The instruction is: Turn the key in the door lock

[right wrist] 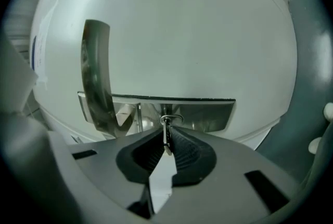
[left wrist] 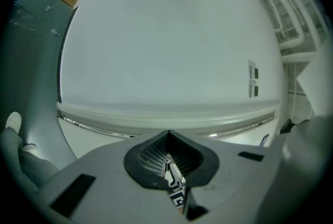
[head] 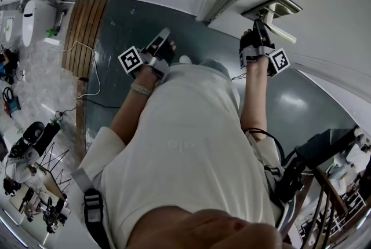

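Note:
The white door (head: 330,4) carries a metal lever handle (head: 280,10) on a shiny lock plate (right wrist: 208,113). In the right gripper view the handle (right wrist: 96,72) runs up the left side. A small metal key (right wrist: 166,135) sticks out of the plate just below it. My right gripper (right wrist: 166,146) is shut on the key, and the head view shows this gripper (head: 259,28) pressed up under the handle. My left gripper (head: 163,38) hangs apart to the left over the floor; in its own view the left gripper (left wrist: 167,159) is shut on nothing and faces a blank white wall.
Dark grey floor (head: 122,28) lies below, with a wooden strip (head: 84,33) and a loose cable (head: 93,77) at the left. A stair railing (head: 324,196) stands at the lower right. A wall switch (left wrist: 253,79) and a white shoe (left wrist: 13,123) show in the left gripper view.

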The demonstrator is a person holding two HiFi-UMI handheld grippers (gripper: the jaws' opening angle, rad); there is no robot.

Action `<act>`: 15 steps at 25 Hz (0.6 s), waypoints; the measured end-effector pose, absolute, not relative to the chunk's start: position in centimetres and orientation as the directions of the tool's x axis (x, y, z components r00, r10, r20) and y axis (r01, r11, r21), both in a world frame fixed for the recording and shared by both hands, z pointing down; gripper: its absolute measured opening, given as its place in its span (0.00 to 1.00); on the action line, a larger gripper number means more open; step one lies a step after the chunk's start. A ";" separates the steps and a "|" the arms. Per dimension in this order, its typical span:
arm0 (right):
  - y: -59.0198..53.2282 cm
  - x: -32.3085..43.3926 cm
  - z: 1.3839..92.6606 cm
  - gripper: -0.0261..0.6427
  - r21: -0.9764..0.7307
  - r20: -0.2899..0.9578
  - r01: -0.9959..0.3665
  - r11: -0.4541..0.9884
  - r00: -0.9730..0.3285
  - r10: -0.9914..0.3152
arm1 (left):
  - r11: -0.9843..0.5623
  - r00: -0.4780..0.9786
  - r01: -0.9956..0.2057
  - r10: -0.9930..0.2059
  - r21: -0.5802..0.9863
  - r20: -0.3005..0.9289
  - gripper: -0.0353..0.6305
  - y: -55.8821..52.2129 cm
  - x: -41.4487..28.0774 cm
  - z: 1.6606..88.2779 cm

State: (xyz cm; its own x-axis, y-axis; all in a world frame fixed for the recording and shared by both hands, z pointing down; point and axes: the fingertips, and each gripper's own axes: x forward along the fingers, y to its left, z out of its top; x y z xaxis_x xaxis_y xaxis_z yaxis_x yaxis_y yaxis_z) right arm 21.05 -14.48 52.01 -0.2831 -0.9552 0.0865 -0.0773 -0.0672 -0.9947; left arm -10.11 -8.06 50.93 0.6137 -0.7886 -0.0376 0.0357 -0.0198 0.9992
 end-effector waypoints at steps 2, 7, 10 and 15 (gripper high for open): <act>-14.4 21.2 52.3 0.10 -0.998 0.057 0.003 -0.060 -0.276 -0.959 | -0.017 0.614 0.039 -0.789 0.999 -0.037 0.06 -8.0 -10.0 51.0; -14.6 21.3 52.7 0.10 -0.981 -0.021 0.192 -0.029 -0.252 -0.968 | -0.010 0.611 0.044 -0.791 0.999 -0.034 0.06 -8.1 -10.1 51.2; -14.6 21.4 52.8 0.10 -0.976 -0.030 0.216 -0.027 -0.253 -0.967 | -0.003 0.608 0.046 -0.793 0.999 -0.030 0.06 -8.0 -10.2 51.3; -14.6 21.5 53.1 0.10 -0.958 -0.059 0.286 -0.013 -0.241 -0.969 | 0.000 0.608 0.045 -0.794 0.999 -0.028 0.06 -8.0 -10.2 51.5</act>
